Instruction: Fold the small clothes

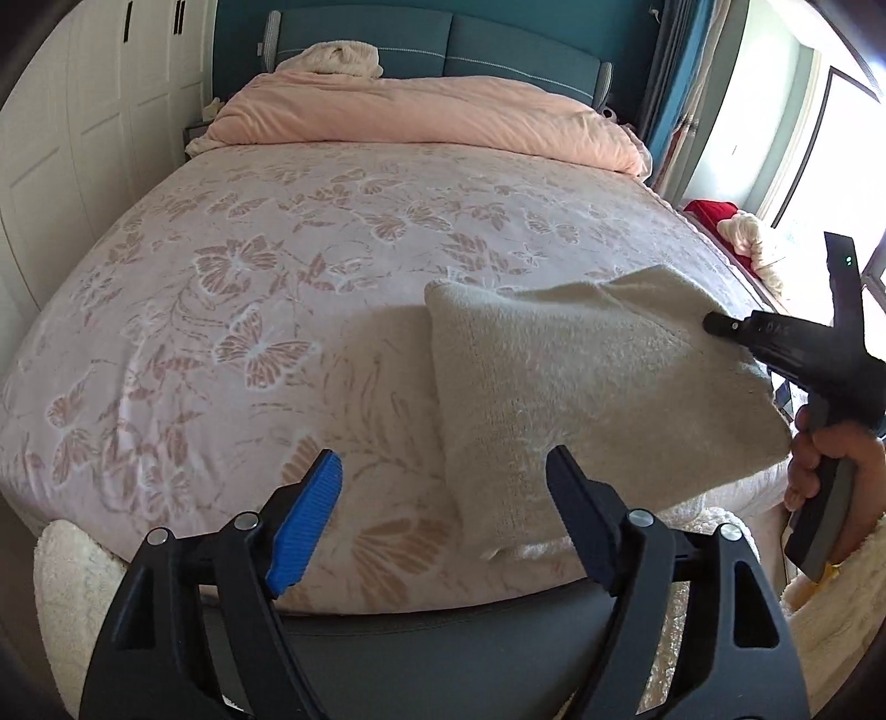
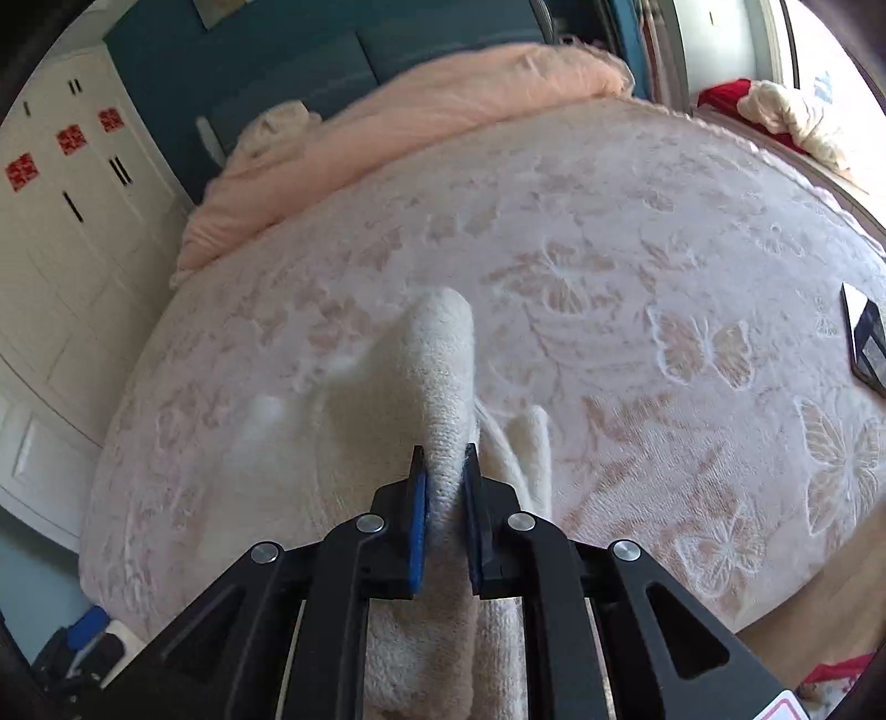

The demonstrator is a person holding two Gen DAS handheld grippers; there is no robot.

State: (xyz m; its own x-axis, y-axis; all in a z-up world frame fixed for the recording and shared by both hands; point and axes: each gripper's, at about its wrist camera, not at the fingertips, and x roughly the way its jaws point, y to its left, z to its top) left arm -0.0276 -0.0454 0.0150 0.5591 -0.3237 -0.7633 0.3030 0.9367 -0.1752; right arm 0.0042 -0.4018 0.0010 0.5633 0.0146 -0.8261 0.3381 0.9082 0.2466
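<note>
Right claw (image 2: 446,459) clamped on cream knit garment (image 2: 443,365); left claw (image 1: 443,471) wide, empty.

Colours only: the knit garment (image 1: 581,376) is a plain cream, off-white, no print on it. The bedspread (image 1: 277,266) is pale pink with a darker dusty-pink butterfly and leaf pattern outlined in white. The duvet (image 1: 443,119) bunched at the head is solid peach-pink, and the headboard (image 1: 498,41) is teal with a thin white stitched line. Wardrobe doors (image 2: 66,232) are white with little red squares stuck on. Both tools are black, left tool (image 1: 443,487) and right tool (image 2: 446,471), with bright blue pads (image 1: 304,526). There's something red (image 1: 711,213) off by the window.
</note>
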